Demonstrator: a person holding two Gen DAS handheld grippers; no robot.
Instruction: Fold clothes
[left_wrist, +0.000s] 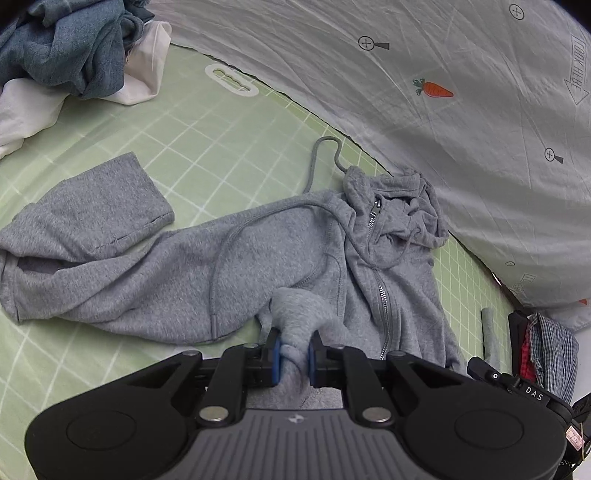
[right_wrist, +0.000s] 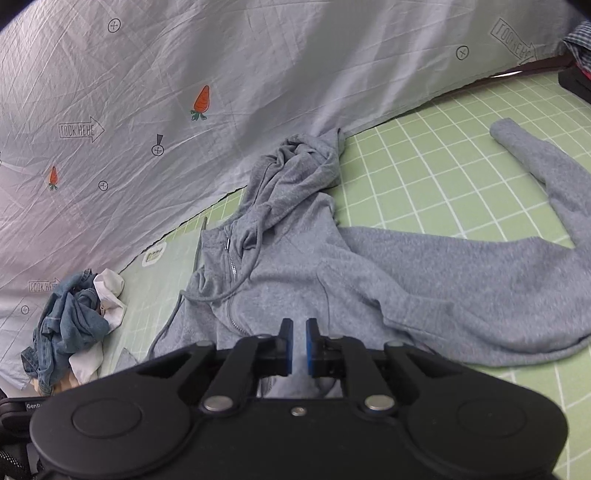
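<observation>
Green mat (left_wrist: 184, 147): both hand-held grippers (left_wrist: 294, 345) (right_wrist: 299, 341) pinch gray hoodie (left_wrist: 258, 258).

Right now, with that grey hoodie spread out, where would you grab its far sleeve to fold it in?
Probably at the cuff of the grey hoodie sleeve, coming from above. That sleeve lies flat, angled outward on the green grid mat, with its end free and clear of the body, so a pinch there could carry the whole sleeve inward.

Black two-finger tool (left_wrist: 294, 349) with blue pads (left_wrist: 277, 356), silver pivot screws, ribbed grey base.
</observation>
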